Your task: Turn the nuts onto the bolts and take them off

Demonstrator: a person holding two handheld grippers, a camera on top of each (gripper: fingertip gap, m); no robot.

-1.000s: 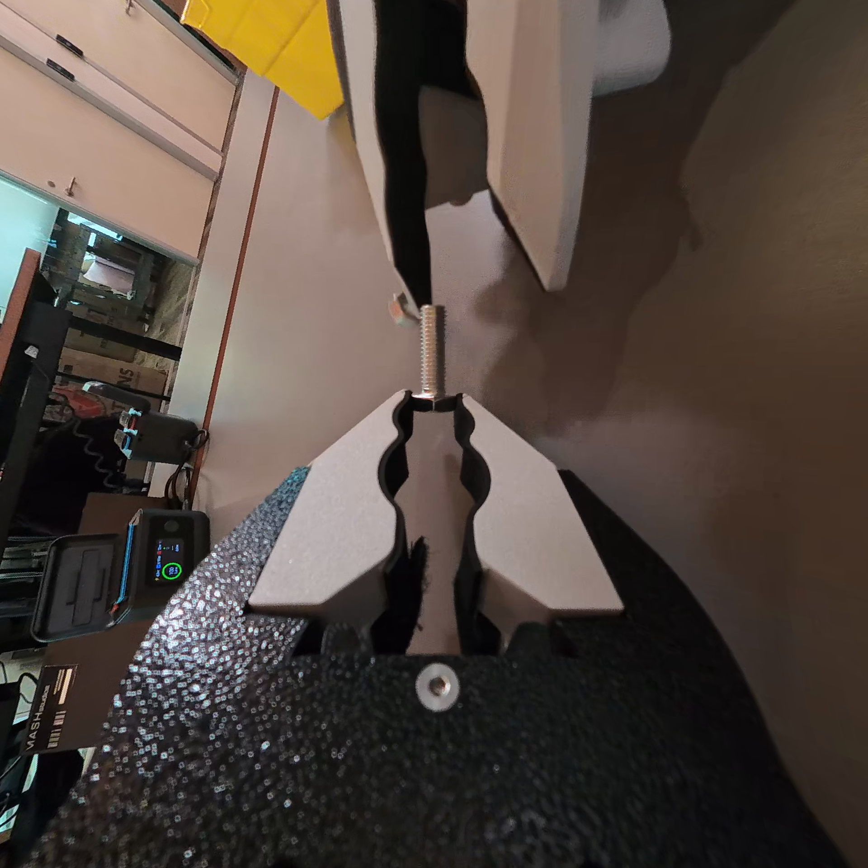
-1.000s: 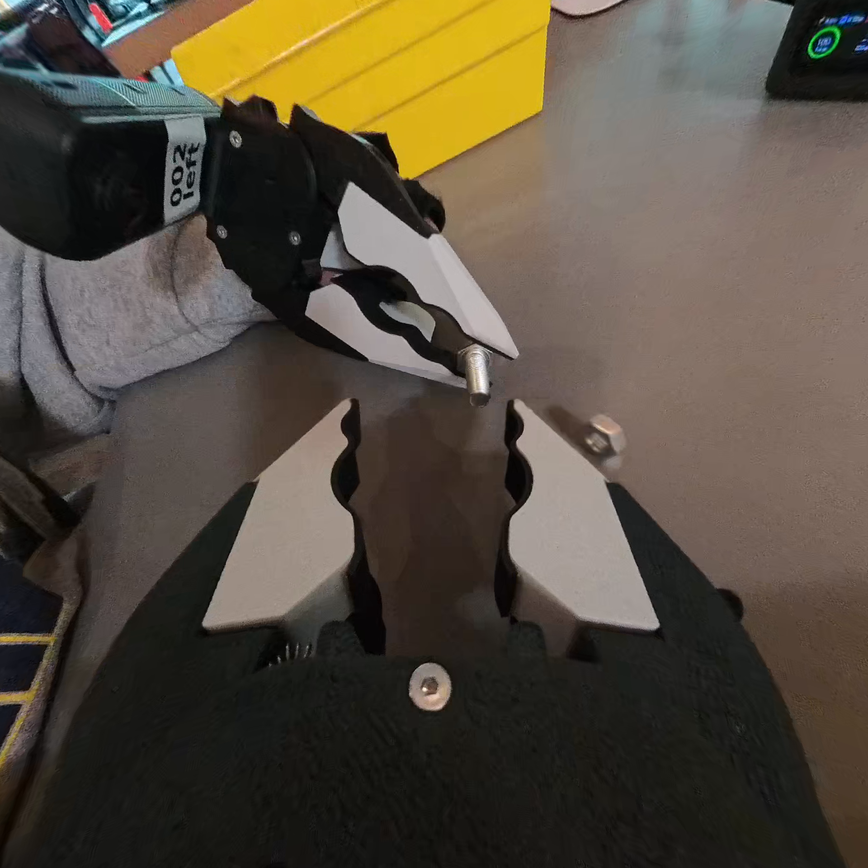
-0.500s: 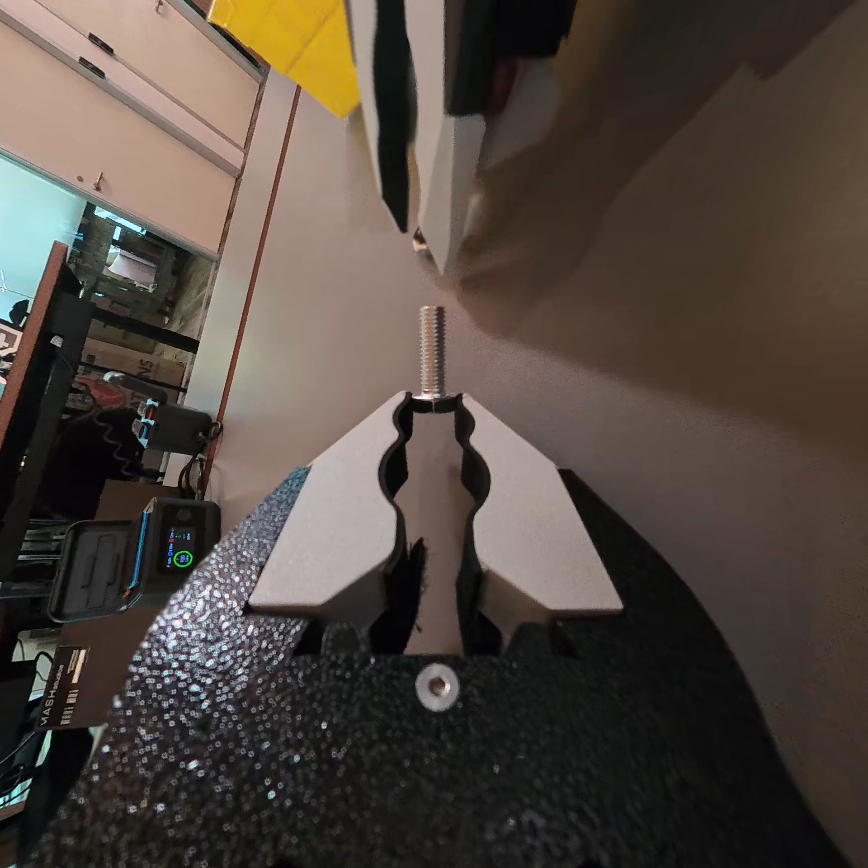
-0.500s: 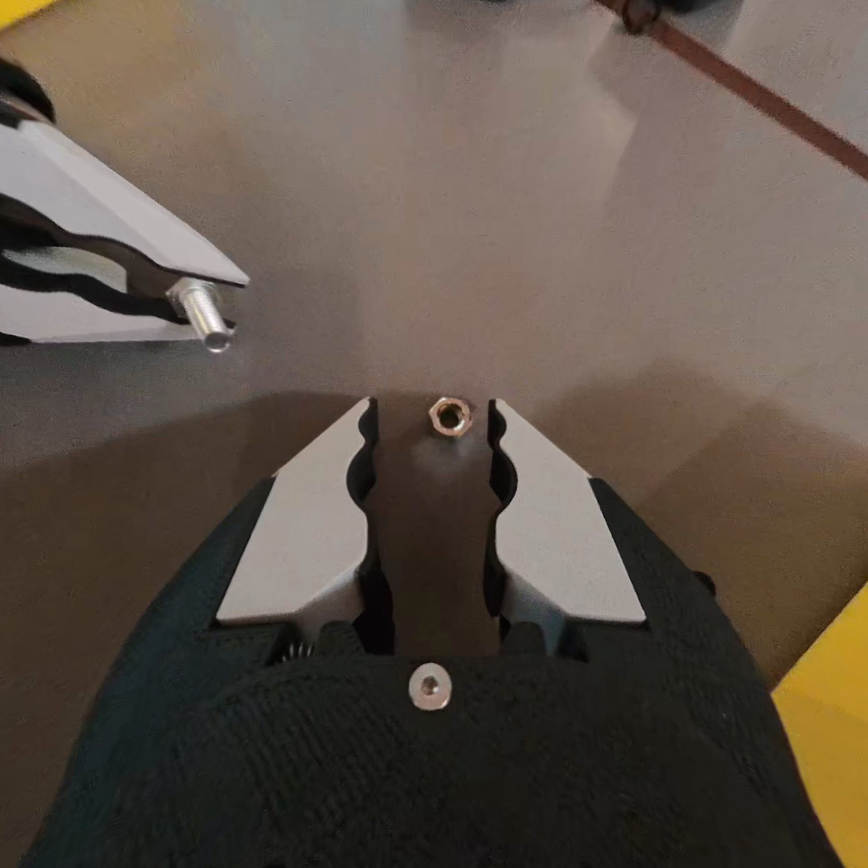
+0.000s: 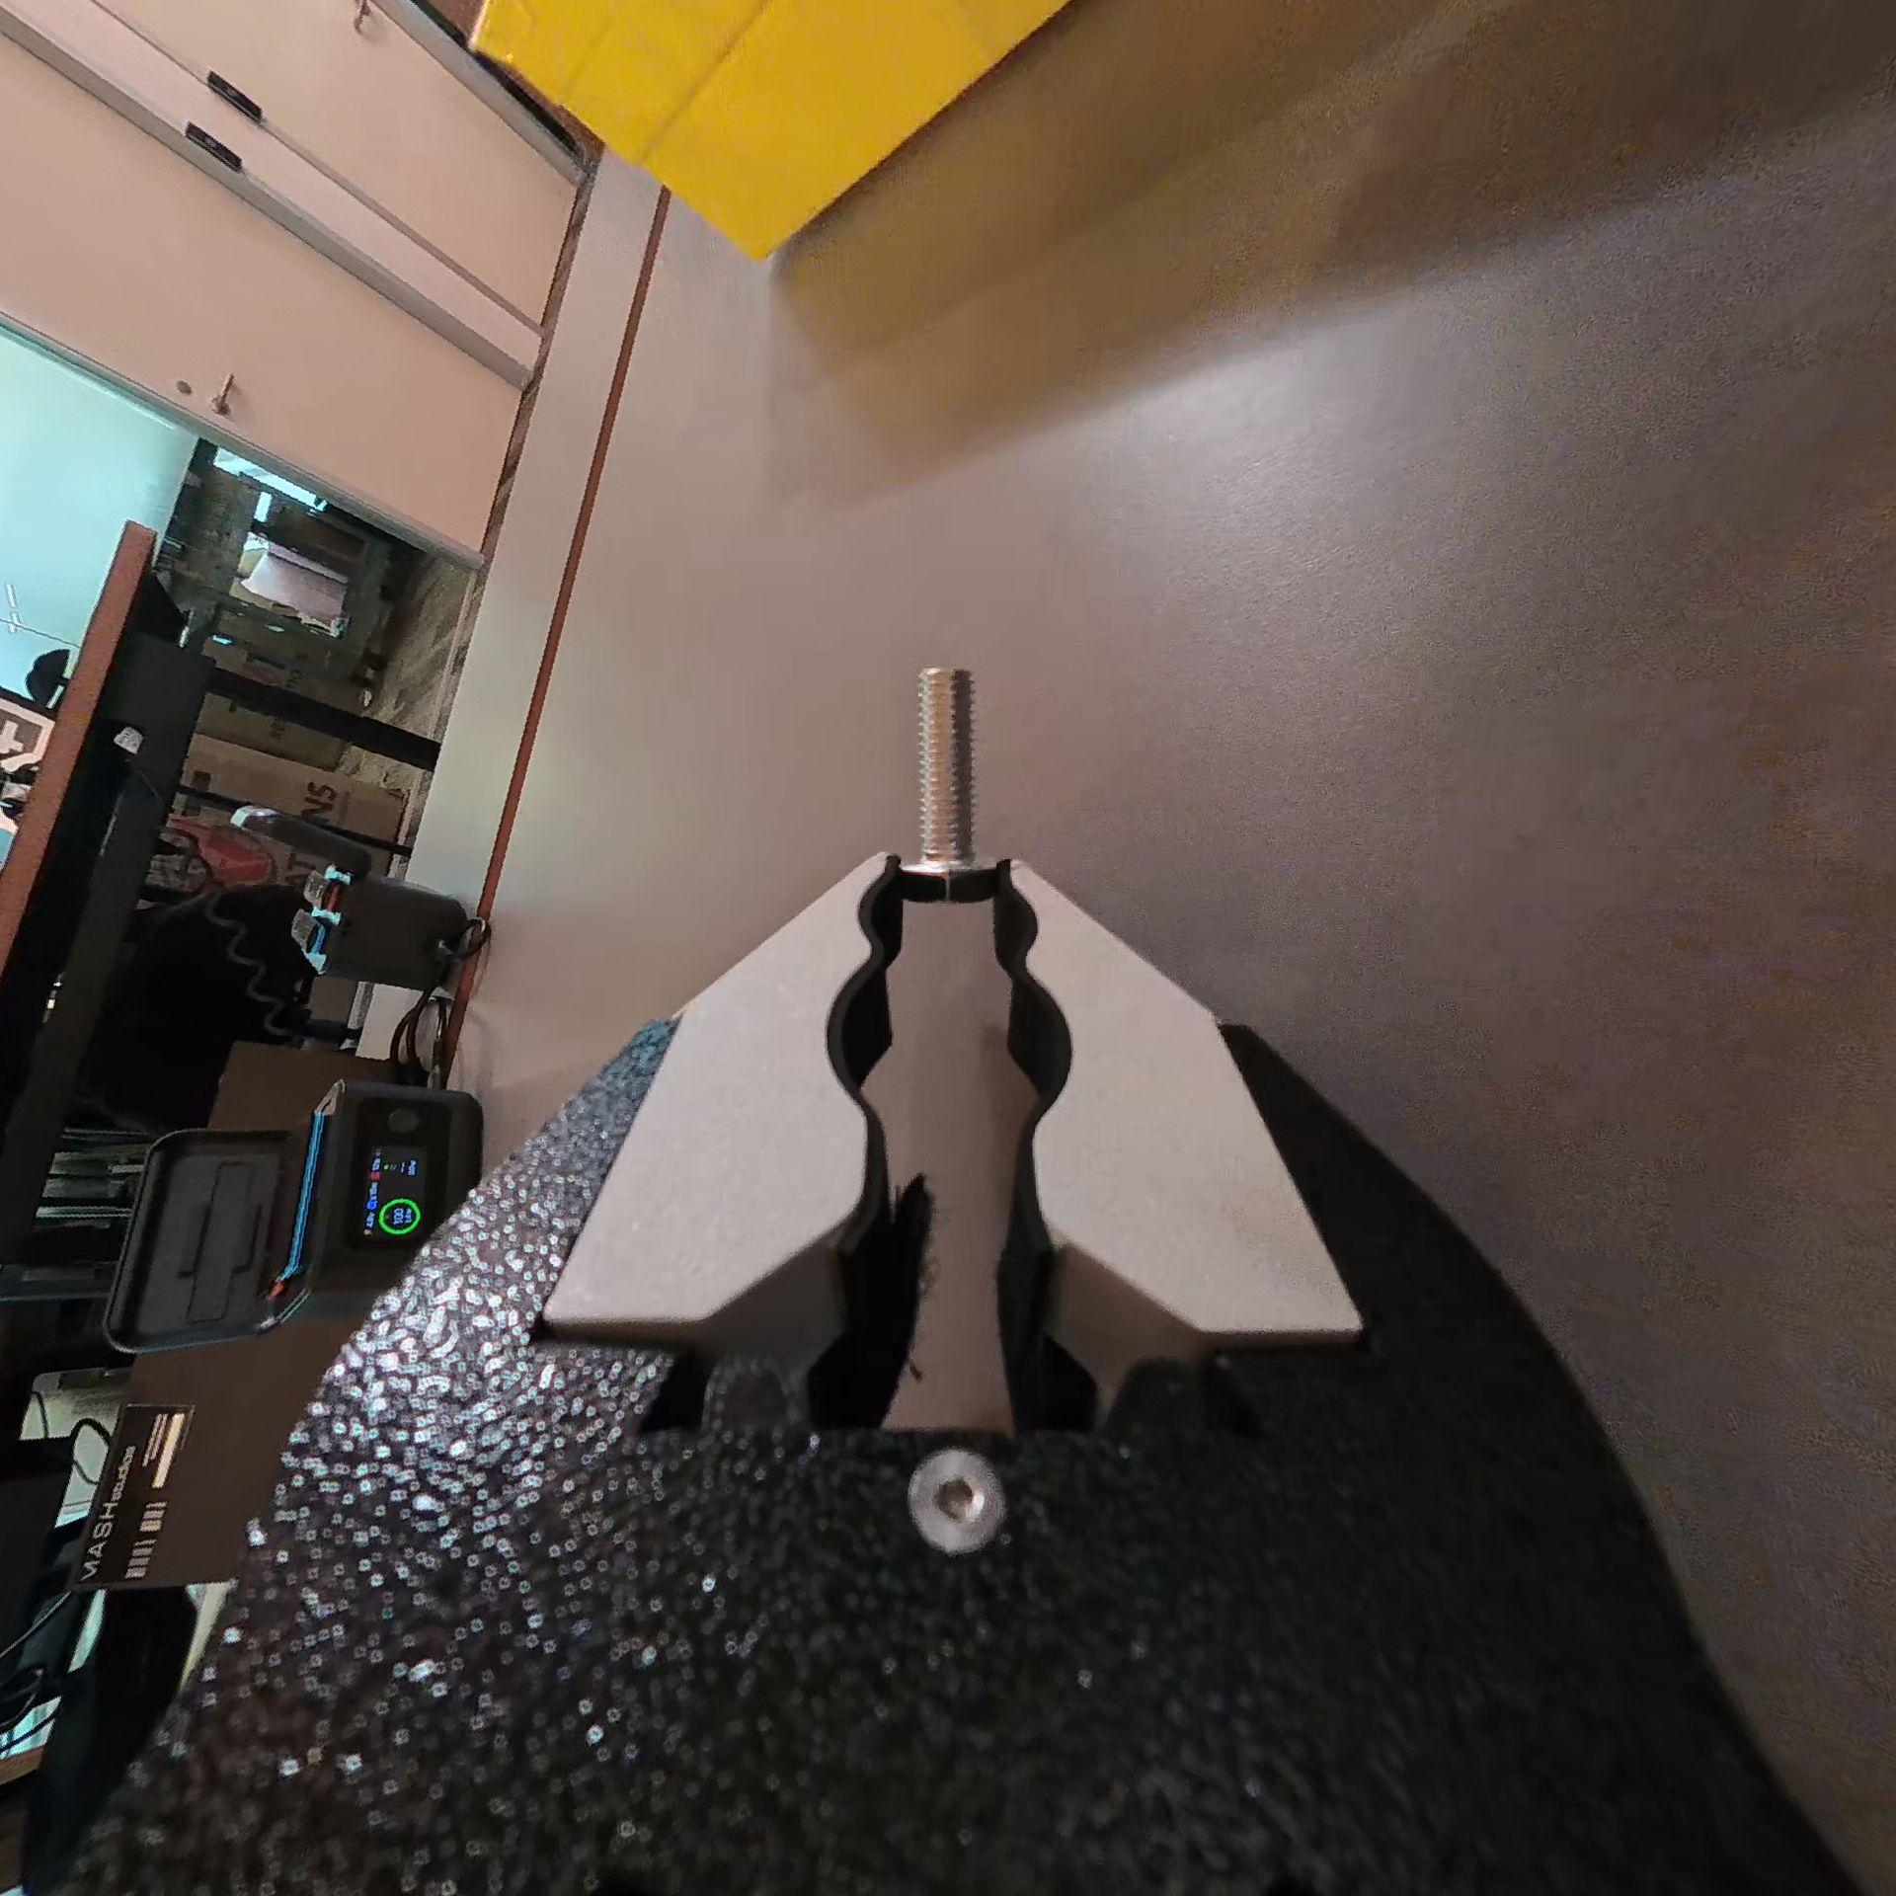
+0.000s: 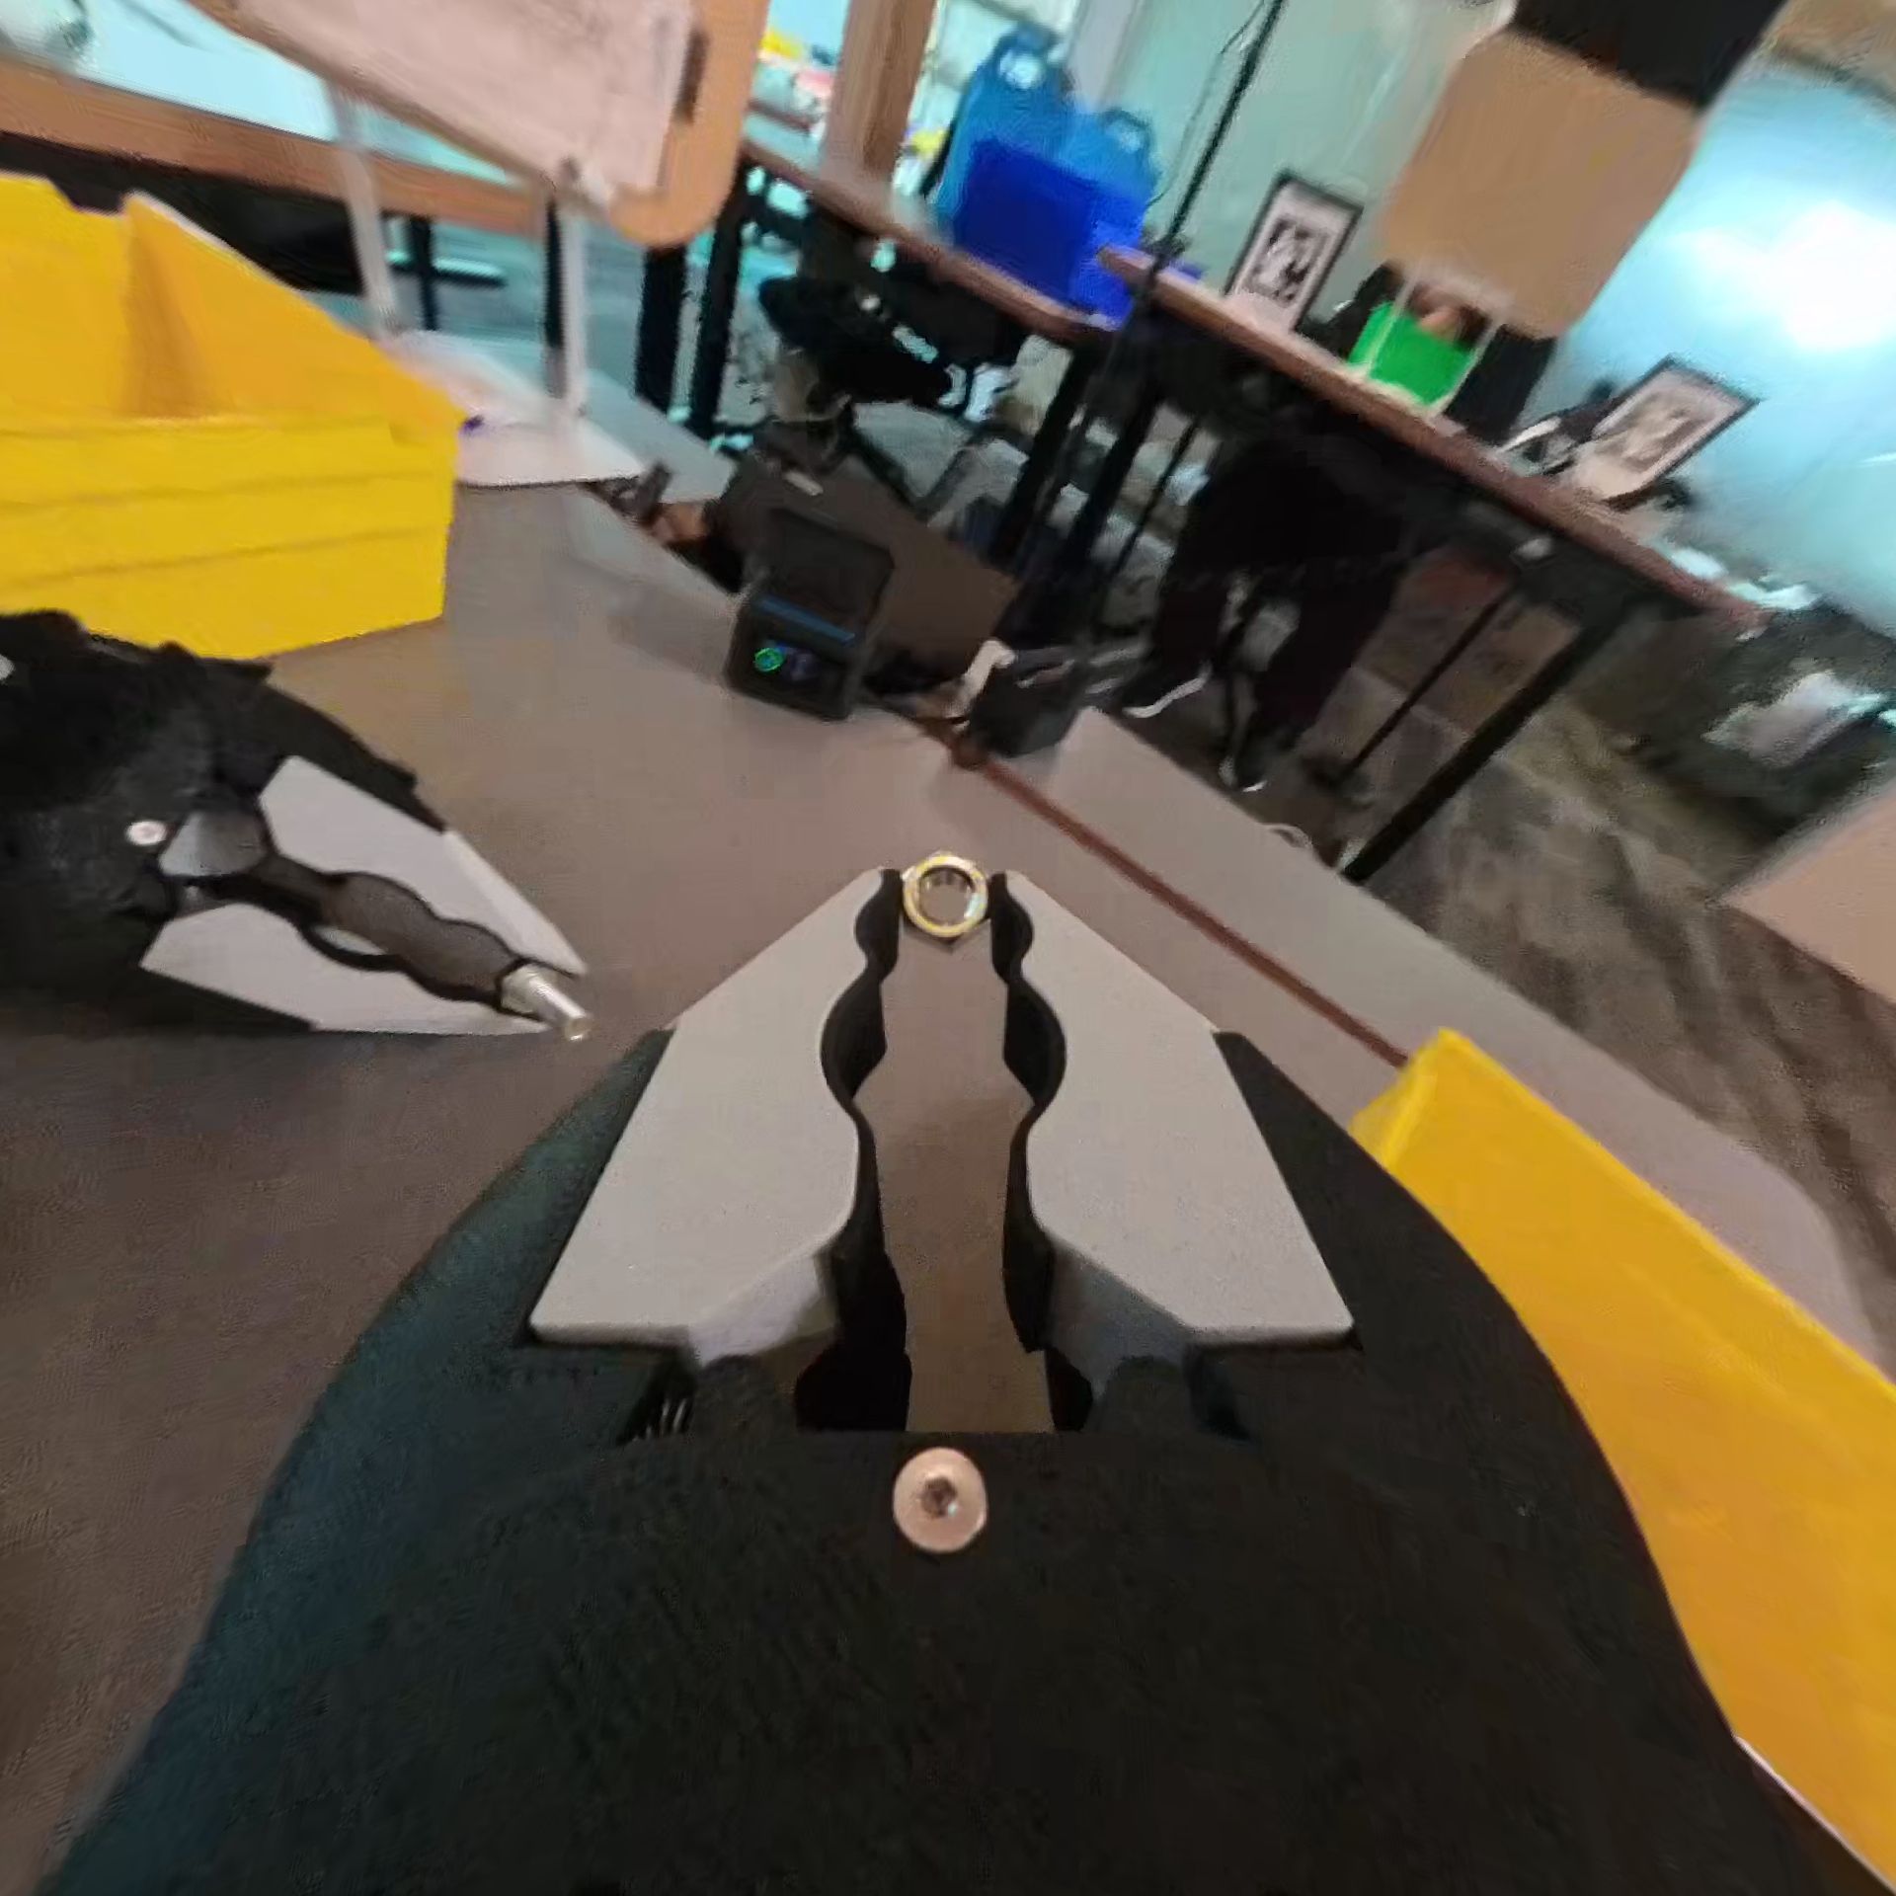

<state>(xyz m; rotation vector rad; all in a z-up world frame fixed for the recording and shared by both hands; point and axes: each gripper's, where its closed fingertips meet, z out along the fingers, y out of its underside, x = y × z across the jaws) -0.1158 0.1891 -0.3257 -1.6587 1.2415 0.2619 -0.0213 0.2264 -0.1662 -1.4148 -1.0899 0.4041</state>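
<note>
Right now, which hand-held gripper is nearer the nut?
Right. The right hand-held gripper is shut on the nut, pinching it at its fingertips. The left hand-held gripper sits off to its left, apart from the nut, clamping the bolt.

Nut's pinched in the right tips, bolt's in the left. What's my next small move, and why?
Probably swing the right gripper left to line the nut's hole up with the bolt tip: the left gripper grips the bolt's head, threads bare, and the two parts sit apart.

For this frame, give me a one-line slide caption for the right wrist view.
Right gripper pinches a hex nut at its fingertips, while the left gripper alongside holds a bolt over the grey table.
</note>
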